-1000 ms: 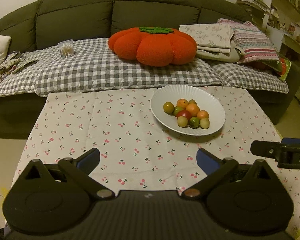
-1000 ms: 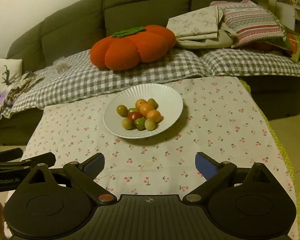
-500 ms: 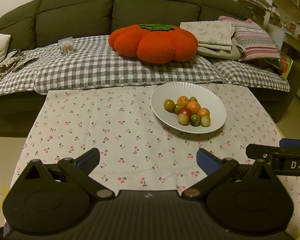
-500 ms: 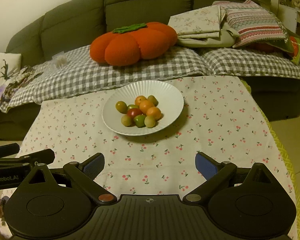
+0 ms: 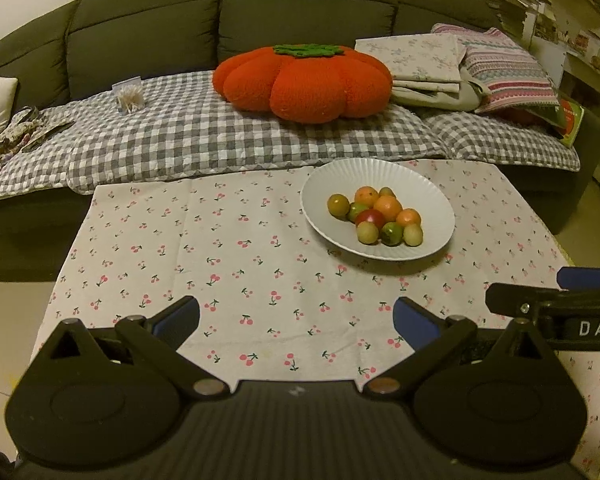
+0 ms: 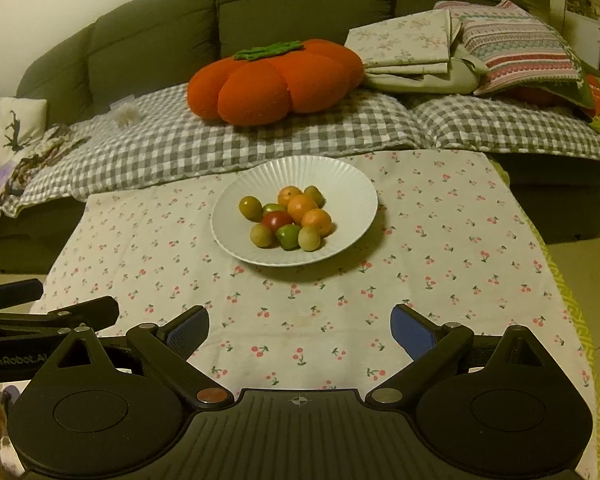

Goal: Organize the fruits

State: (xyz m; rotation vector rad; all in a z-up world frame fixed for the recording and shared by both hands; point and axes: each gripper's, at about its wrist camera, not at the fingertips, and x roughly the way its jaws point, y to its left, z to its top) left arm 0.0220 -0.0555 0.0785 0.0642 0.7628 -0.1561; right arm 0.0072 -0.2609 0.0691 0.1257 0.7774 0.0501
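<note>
A white ribbed plate (image 5: 440,208) (image 6: 348,184) sits at the far side of the cherry-print tablecloth (image 5: 204,256) (image 6: 452,248). It holds several small fruits (image 5: 376,216) (image 6: 290,218): orange, green, yellowish and one red. My left gripper (image 5: 296,314) is open and empty over the near cloth, left of the plate. My right gripper (image 6: 300,326) is open and empty over the near cloth, below the plate. The right gripper also shows at the right edge of the left wrist view (image 5: 556,304).
A dark green sofa (image 5: 148,20) with a grey checked blanket (image 5: 188,136) stands behind the table. On it lie an orange pumpkin cushion (image 5: 304,76), folded linens (image 5: 424,64) and a striped pillow (image 5: 504,68). Shelves (image 5: 580,8) stand at the right.
Both grippers have pulled back and risen a little, so the plate looks slightly farther away. Both stay open. The fruits have not moved.
</note>
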